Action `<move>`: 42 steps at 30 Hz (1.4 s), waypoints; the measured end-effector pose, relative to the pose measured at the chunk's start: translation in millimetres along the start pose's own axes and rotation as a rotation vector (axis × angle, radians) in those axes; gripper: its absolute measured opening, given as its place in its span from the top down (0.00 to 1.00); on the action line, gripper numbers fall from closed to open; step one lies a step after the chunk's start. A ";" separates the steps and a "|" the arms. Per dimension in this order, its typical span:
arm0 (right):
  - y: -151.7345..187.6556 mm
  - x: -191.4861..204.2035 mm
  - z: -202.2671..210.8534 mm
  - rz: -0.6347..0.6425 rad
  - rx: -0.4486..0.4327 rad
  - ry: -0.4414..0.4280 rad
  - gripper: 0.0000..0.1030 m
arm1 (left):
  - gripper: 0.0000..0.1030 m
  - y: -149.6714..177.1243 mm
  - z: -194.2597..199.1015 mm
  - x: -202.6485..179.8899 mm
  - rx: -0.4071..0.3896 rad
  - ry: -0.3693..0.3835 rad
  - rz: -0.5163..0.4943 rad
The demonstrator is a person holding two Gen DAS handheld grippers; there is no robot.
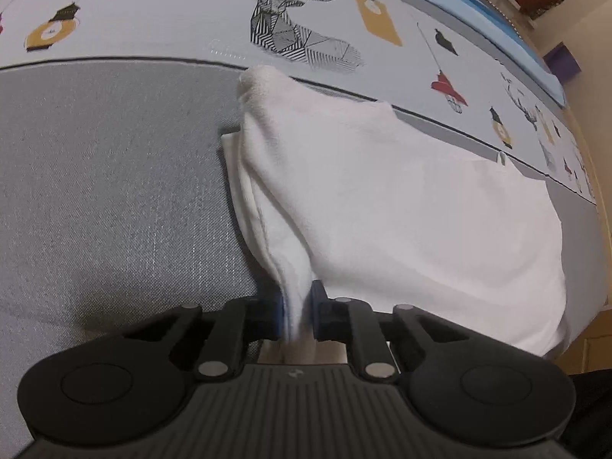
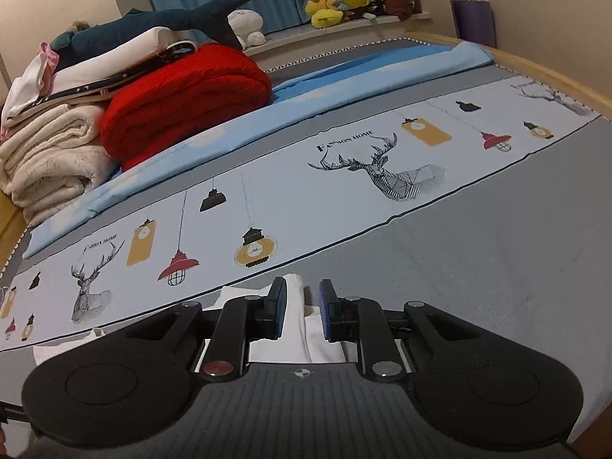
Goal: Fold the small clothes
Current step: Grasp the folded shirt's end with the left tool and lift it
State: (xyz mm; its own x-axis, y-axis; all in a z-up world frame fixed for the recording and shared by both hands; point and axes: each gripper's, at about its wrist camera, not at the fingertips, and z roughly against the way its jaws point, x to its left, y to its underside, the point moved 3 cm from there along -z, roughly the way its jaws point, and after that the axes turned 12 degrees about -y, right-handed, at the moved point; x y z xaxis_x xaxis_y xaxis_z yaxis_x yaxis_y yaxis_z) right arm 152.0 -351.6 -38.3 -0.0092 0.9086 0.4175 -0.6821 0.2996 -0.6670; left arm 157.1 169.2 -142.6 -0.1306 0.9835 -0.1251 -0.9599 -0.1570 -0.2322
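Note:
A white garment lies on the grey bed cover, partly folded, with one edge lifted. My left gripper is shut on that edge of the white garment; the cloth is pinched between the blue pads and rises from the bed. In the right wrist view a corner of the white garment passes between the fingers of my right gripper. Its blue pads stand a little apart around the cloth, and I cannot tell whether they clamp it.
The bed cover is grey with a pale printed band of deer and lamps. A red folded blanket, cream blankets and stacked clothes sit at the far left. Plush toys line the shelf behind. The bed's wooden edge runs at right.

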 end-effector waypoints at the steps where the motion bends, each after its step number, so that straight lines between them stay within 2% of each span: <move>1: 0.0 0.0 0.0 -0.002 -0.001 0.000 0.82 | 0.87 0.6 2.3 -0.2 -0.008 0.001 -0.004; 4: -0.2 0.3 -1.5 -0.016 -0.005 0.004 0.82 | 0.88 1.9 11.8 4.6 -0.041 0.003 0.016; 6: 0.4 2.2 -3.8 -0.024 -0.005 0.006 0.82 | 0.88 3.2 18.2 7.4 -0.062 -0.023 0.009; 10: 2.7 9.2 -9.2 -0.013 0.004 0.005 0.82 | 0.88 10.2 27.2 19.4 -0.073 -0.173 -0.022; 12: 3.9 13.4 -11.5 0.001 0.008 0.004 0.82 | 0.87 12.6 27.1 26.4 -0.056 -0.202 -0.009; 15: 4.6 18.8 -13.2 0.031 0.007 0.009 0.82 | 0.82 13.8 22.3 34.8 -0.019 -0.172 0.022; 18: 4.5 19.1 -14.2 0.040 0.013 0.013 0.82 | 0.70 12.6 17.0 42.8 0.011 -0.158 0.049; 22: 3.6 15.5 -14.0 0.037 0.015 0.019 0.82 | 0.66 10.1 9.3 47.9 0.040 -0.135 0.083; 29: 4.0 11.7 -13.9 0.033 0.019 0.022 0.82 | 0.69 6.0 3.8 39.0 0.026 -0.143 0.054; 31: 4.5 12.4 -14.4 0.037 0.020 0.020 0.82 | 0.78 6.1 3.8 35.3 0.019 -0.140 0.027; 33: 4.9 13.2 -14.9 0.040 0.022 0.019 0.82 | 0.80 6.7 4.5 32.1 0.009 -0.147 -0.001; 42: 5.6 16.2 -16.6 0.052 0.028 0.017 0.82 | 0.80 6.3 4.3 30.6 0.002 -0.156 -0.016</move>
State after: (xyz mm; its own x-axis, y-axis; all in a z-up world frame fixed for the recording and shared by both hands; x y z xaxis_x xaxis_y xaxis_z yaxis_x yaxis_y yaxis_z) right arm 160.1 -330.4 -45.4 -0.0327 0.9277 0.3720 -0.7012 0.2439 -0.6700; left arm 146.0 198.7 -143.8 -0.1523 0.9879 0.0302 -0.9626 -0.1413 -0.2313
